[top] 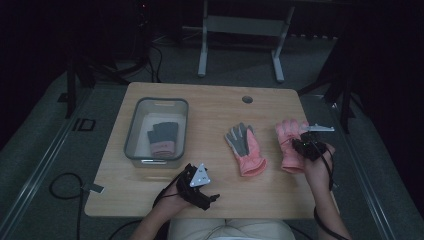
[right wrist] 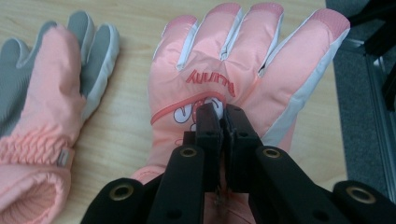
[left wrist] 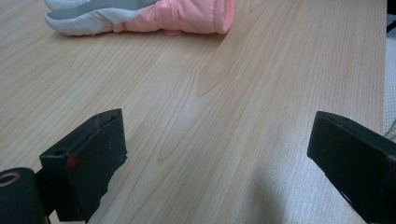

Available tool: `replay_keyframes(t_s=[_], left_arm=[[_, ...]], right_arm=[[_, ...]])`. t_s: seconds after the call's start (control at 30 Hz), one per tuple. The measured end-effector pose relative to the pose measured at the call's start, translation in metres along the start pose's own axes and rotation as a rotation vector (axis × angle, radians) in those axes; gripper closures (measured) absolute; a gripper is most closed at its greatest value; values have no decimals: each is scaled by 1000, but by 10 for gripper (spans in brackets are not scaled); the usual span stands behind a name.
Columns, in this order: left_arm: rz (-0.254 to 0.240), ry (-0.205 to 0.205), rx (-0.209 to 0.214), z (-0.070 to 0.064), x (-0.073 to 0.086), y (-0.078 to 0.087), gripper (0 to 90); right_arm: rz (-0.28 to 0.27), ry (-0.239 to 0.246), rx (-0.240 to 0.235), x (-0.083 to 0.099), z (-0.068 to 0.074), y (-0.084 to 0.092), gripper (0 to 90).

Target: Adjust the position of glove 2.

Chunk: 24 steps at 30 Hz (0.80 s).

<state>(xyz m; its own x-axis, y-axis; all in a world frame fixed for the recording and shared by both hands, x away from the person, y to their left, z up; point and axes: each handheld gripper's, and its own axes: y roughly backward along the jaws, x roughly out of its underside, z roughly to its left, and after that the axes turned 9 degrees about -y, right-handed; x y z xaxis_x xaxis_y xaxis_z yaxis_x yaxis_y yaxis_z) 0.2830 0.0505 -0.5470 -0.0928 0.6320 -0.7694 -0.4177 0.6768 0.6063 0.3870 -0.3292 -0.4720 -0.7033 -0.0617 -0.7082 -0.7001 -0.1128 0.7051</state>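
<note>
A pink padded glove (top: 289, 142) (right wrist: 243, 56) lies back up at the table's right, fingers pointing away. My right gripper (top: 305, 146) (right wrist: 223, 116) is shut on the fabric at the back of this glove, just below its printed logo. A second pink glove (top: 245, 145) (right wrist: 42, 98) (left wrist: 187, 14) lies palm up, grey palm showing, in the middle of the table. My left gripper (top: 205, 187) (left wrist: 217, 140) hovers open above bare wood near the front edge, with nothing between its jaws.
A clear plastic bin (top: 131, 131) stands at the table's left with a grey and pink glove (top: 162, 138) inside. A round cable hole (top: 247, 99) sits near the far edge. The table's right edge (right wrist: 332, 93) runs close beside the held glove.
</note>
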Motion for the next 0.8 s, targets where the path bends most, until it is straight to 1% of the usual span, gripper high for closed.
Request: replay_keyframes(t_s=[0.03, 0.1, 0.2, 0.3, 0.4, 0.47, 0.53, 0.57, 0.63, 0.67, 0.73, 0.77, 0.8], left_arm=[[-2, 0, 1, 0, 0, 0, 42], [-2, -2, -2, -1, -1, -1, 42], [2, -10, -2, -2, -1, 0, 42], [5, -12, 1, -2, 1, 0, 42], [6, -8, 7, -2, 2, -1, 42], [6, -8, 6, -3, 2, -1, 42], [5, -7, 9, -4, 2, -2, 42], [8, -9, 14, -5, 3, -2, 42], [13, -16, 17, -5, 3, -3, 42], [10, -15, 19, -5, 3, -3, 42], [6, -13, 23, -5, 3, -4, 42], [4, -11, 25, -5, 3, -4, 42], [2, -8, 26, -4, 3, -4, 42]], right_arm=[[16, -4, 2, 6, 1, -4, 856], [40, -10, 4, 12, 2, -10, 855], [58, -7, 6, 19, 4, -18, 853], [78, -3, -4, 25, 4, -25, 838], [79, 21, -43, 29, 0, -28, 788], [78, 26, -70, 27, -5, -25, 752], [66, 87, -103, 26, -7, -18, 705], [62, 111, -116, 25, -8, -16, 702], [57, 151, -141, 24, -10, -12, 663], [50, 158, -139, 23, -11, -12, 661], [54, 172, -144, 22, -11, -13, 650], [50, 174, -142, 22, -11, -14, 650], [56, 175, -143, 22, -11, -17, 649]])
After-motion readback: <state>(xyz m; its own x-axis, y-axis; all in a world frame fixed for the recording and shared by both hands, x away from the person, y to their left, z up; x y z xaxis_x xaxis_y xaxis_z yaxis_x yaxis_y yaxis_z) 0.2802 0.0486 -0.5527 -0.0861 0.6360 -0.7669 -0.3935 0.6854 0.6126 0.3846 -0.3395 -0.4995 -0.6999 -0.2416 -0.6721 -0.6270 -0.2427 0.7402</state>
